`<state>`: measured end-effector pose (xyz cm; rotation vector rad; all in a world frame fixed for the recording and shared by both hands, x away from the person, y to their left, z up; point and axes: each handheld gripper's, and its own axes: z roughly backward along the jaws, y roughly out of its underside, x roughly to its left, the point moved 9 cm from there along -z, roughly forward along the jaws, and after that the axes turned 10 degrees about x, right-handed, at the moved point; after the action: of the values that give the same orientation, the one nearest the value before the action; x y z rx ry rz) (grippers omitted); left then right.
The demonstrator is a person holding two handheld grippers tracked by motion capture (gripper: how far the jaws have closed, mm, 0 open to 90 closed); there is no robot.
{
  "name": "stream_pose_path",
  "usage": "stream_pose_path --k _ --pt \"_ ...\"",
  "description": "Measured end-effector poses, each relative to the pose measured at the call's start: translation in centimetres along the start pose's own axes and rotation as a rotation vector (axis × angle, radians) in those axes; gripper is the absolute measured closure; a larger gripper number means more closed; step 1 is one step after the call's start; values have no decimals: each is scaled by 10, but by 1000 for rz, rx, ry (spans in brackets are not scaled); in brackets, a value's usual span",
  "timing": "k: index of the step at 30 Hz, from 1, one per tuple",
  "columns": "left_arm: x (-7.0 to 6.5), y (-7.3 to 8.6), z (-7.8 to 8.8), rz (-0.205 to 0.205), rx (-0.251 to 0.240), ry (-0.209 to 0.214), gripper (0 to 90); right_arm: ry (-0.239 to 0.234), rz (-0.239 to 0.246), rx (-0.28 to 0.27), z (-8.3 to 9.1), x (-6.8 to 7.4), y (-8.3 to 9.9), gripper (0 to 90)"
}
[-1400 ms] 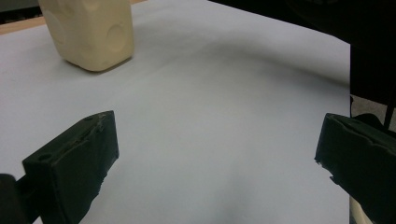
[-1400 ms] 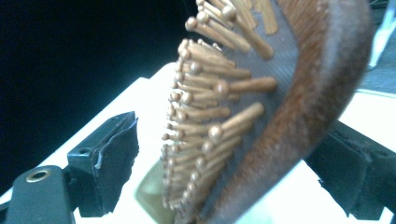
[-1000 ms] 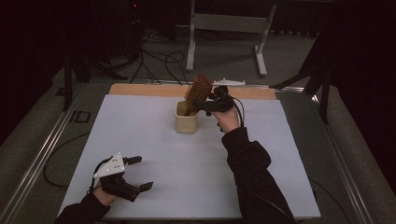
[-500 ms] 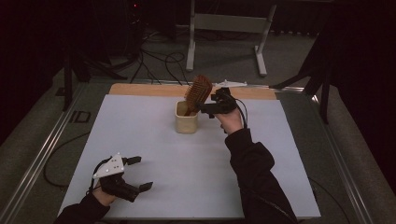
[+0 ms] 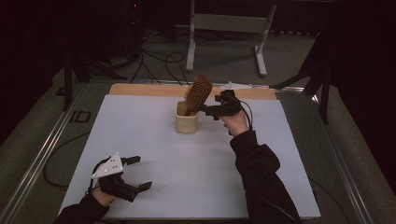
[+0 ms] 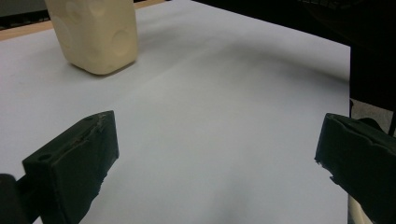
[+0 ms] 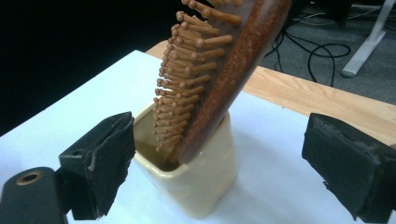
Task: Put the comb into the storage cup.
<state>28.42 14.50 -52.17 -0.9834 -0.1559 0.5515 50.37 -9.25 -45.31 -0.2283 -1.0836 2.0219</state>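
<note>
Left gripper [image 5: 133,173] sits parked near the table's [image 5: 140,140] near left corner, jaws wide apart, nothing in them. Further back toward the middle of the far edge, the right gripper [image 5: 208,111] has let go: a second ago it was right up on the hairbrush [image 5: 197,94], now it's backed off a little, jaws spread and empty. So the drop looks done. The brush stands handle-down in the cream cup [image 5: 186,122], long axis steep, head tilted up toward the far right.

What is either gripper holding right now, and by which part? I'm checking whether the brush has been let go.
Nothing is held. The right gripper stands open around the hairbrush, which leans in the cream cup. The left gripper is open over the table.
</note>
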Motion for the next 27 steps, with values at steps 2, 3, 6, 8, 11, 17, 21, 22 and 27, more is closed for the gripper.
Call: stream_pose_path --k 2,3,6,8,11,17,21,22,27 --pt "0 0 0 0 3 1 1 -4 5 -1 2 0 2 92" --pt "0 0 -1 0 2 2 1 -5 11 2 2 1 4 92" --pt "0 0 -1 -2 4 -1 1 -7 15 4 4 0 9 92" --pt "0 1 -1 -3 6 -3 1 -10 12 2 5 0 11 92" --pt "0 1 -1 -4 7 -3 1 -15 -8 5 8 -2 21 93" --pt "-1 1 -1 -6 9 -2 1 -24 8 21 11 1 38 97" --pt "-1 0 -1 -5 9 -3 1 -31 24 30 14 3 49 96" --pt "-1 0 -1 -6 8 -4 1 -34 26 33 14 4 52 97" --pt "0 0 -1 -6 8 -4 1 -26 45 32 21 3 66 96"
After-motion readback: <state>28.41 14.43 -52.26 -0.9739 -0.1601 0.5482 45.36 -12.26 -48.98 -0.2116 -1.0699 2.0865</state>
